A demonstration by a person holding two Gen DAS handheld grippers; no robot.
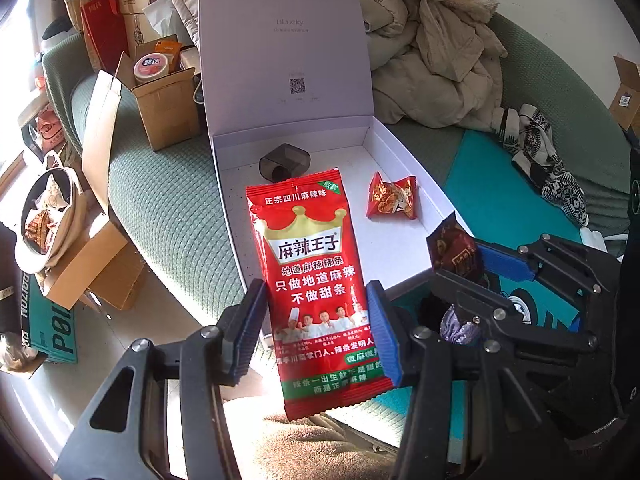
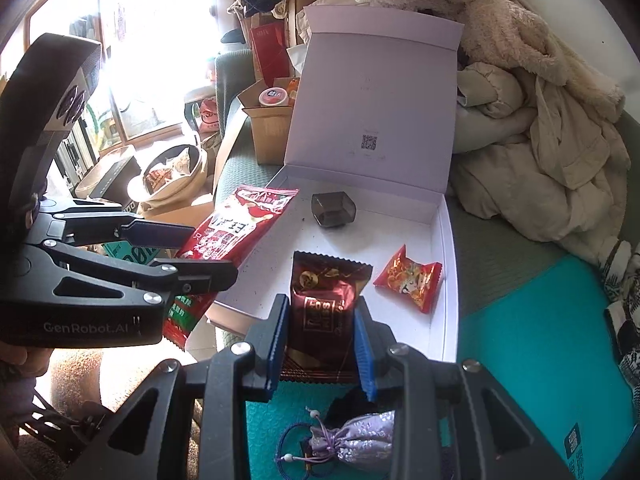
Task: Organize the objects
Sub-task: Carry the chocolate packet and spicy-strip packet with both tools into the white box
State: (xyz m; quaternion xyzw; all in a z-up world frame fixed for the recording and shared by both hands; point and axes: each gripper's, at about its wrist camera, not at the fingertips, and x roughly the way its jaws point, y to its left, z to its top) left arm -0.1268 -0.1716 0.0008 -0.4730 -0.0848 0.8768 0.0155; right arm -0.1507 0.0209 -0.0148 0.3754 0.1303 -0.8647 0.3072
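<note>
My left gripper (image 1: 318,328) is shut on a large red snack packet (image 1: 312,272), pads pressing its two long edges, held over the near edge of an open white box (image 1: 400,248). My right gripper (image 2: 322,340) is shut on a dark maroon packet (image 2: 324,312) above the box's front. Inside the box lie a small red candy packet (image 2: 410,278) and a dark translucent container (image 2: 333,210). The left wrist view shows the right gripper (image 1: 458,262) with the maroon packet (image 1: 454,254) at right. In the right wrist view the left gripper (image 2: 212,254) holds the red packet (image 2: 240,228).
The box's lid (image 1: 284,52) stands upright at the back. A purple drawstring pouch (image 2: 352,440) lies on a teal mat (image 2: 520,320). Beige coats (image 2: 540,140) are piled at right. Cardboard boxes (image 1: 168,108) and a basket of snacks (image 1: 44,216) sit left.
</note>
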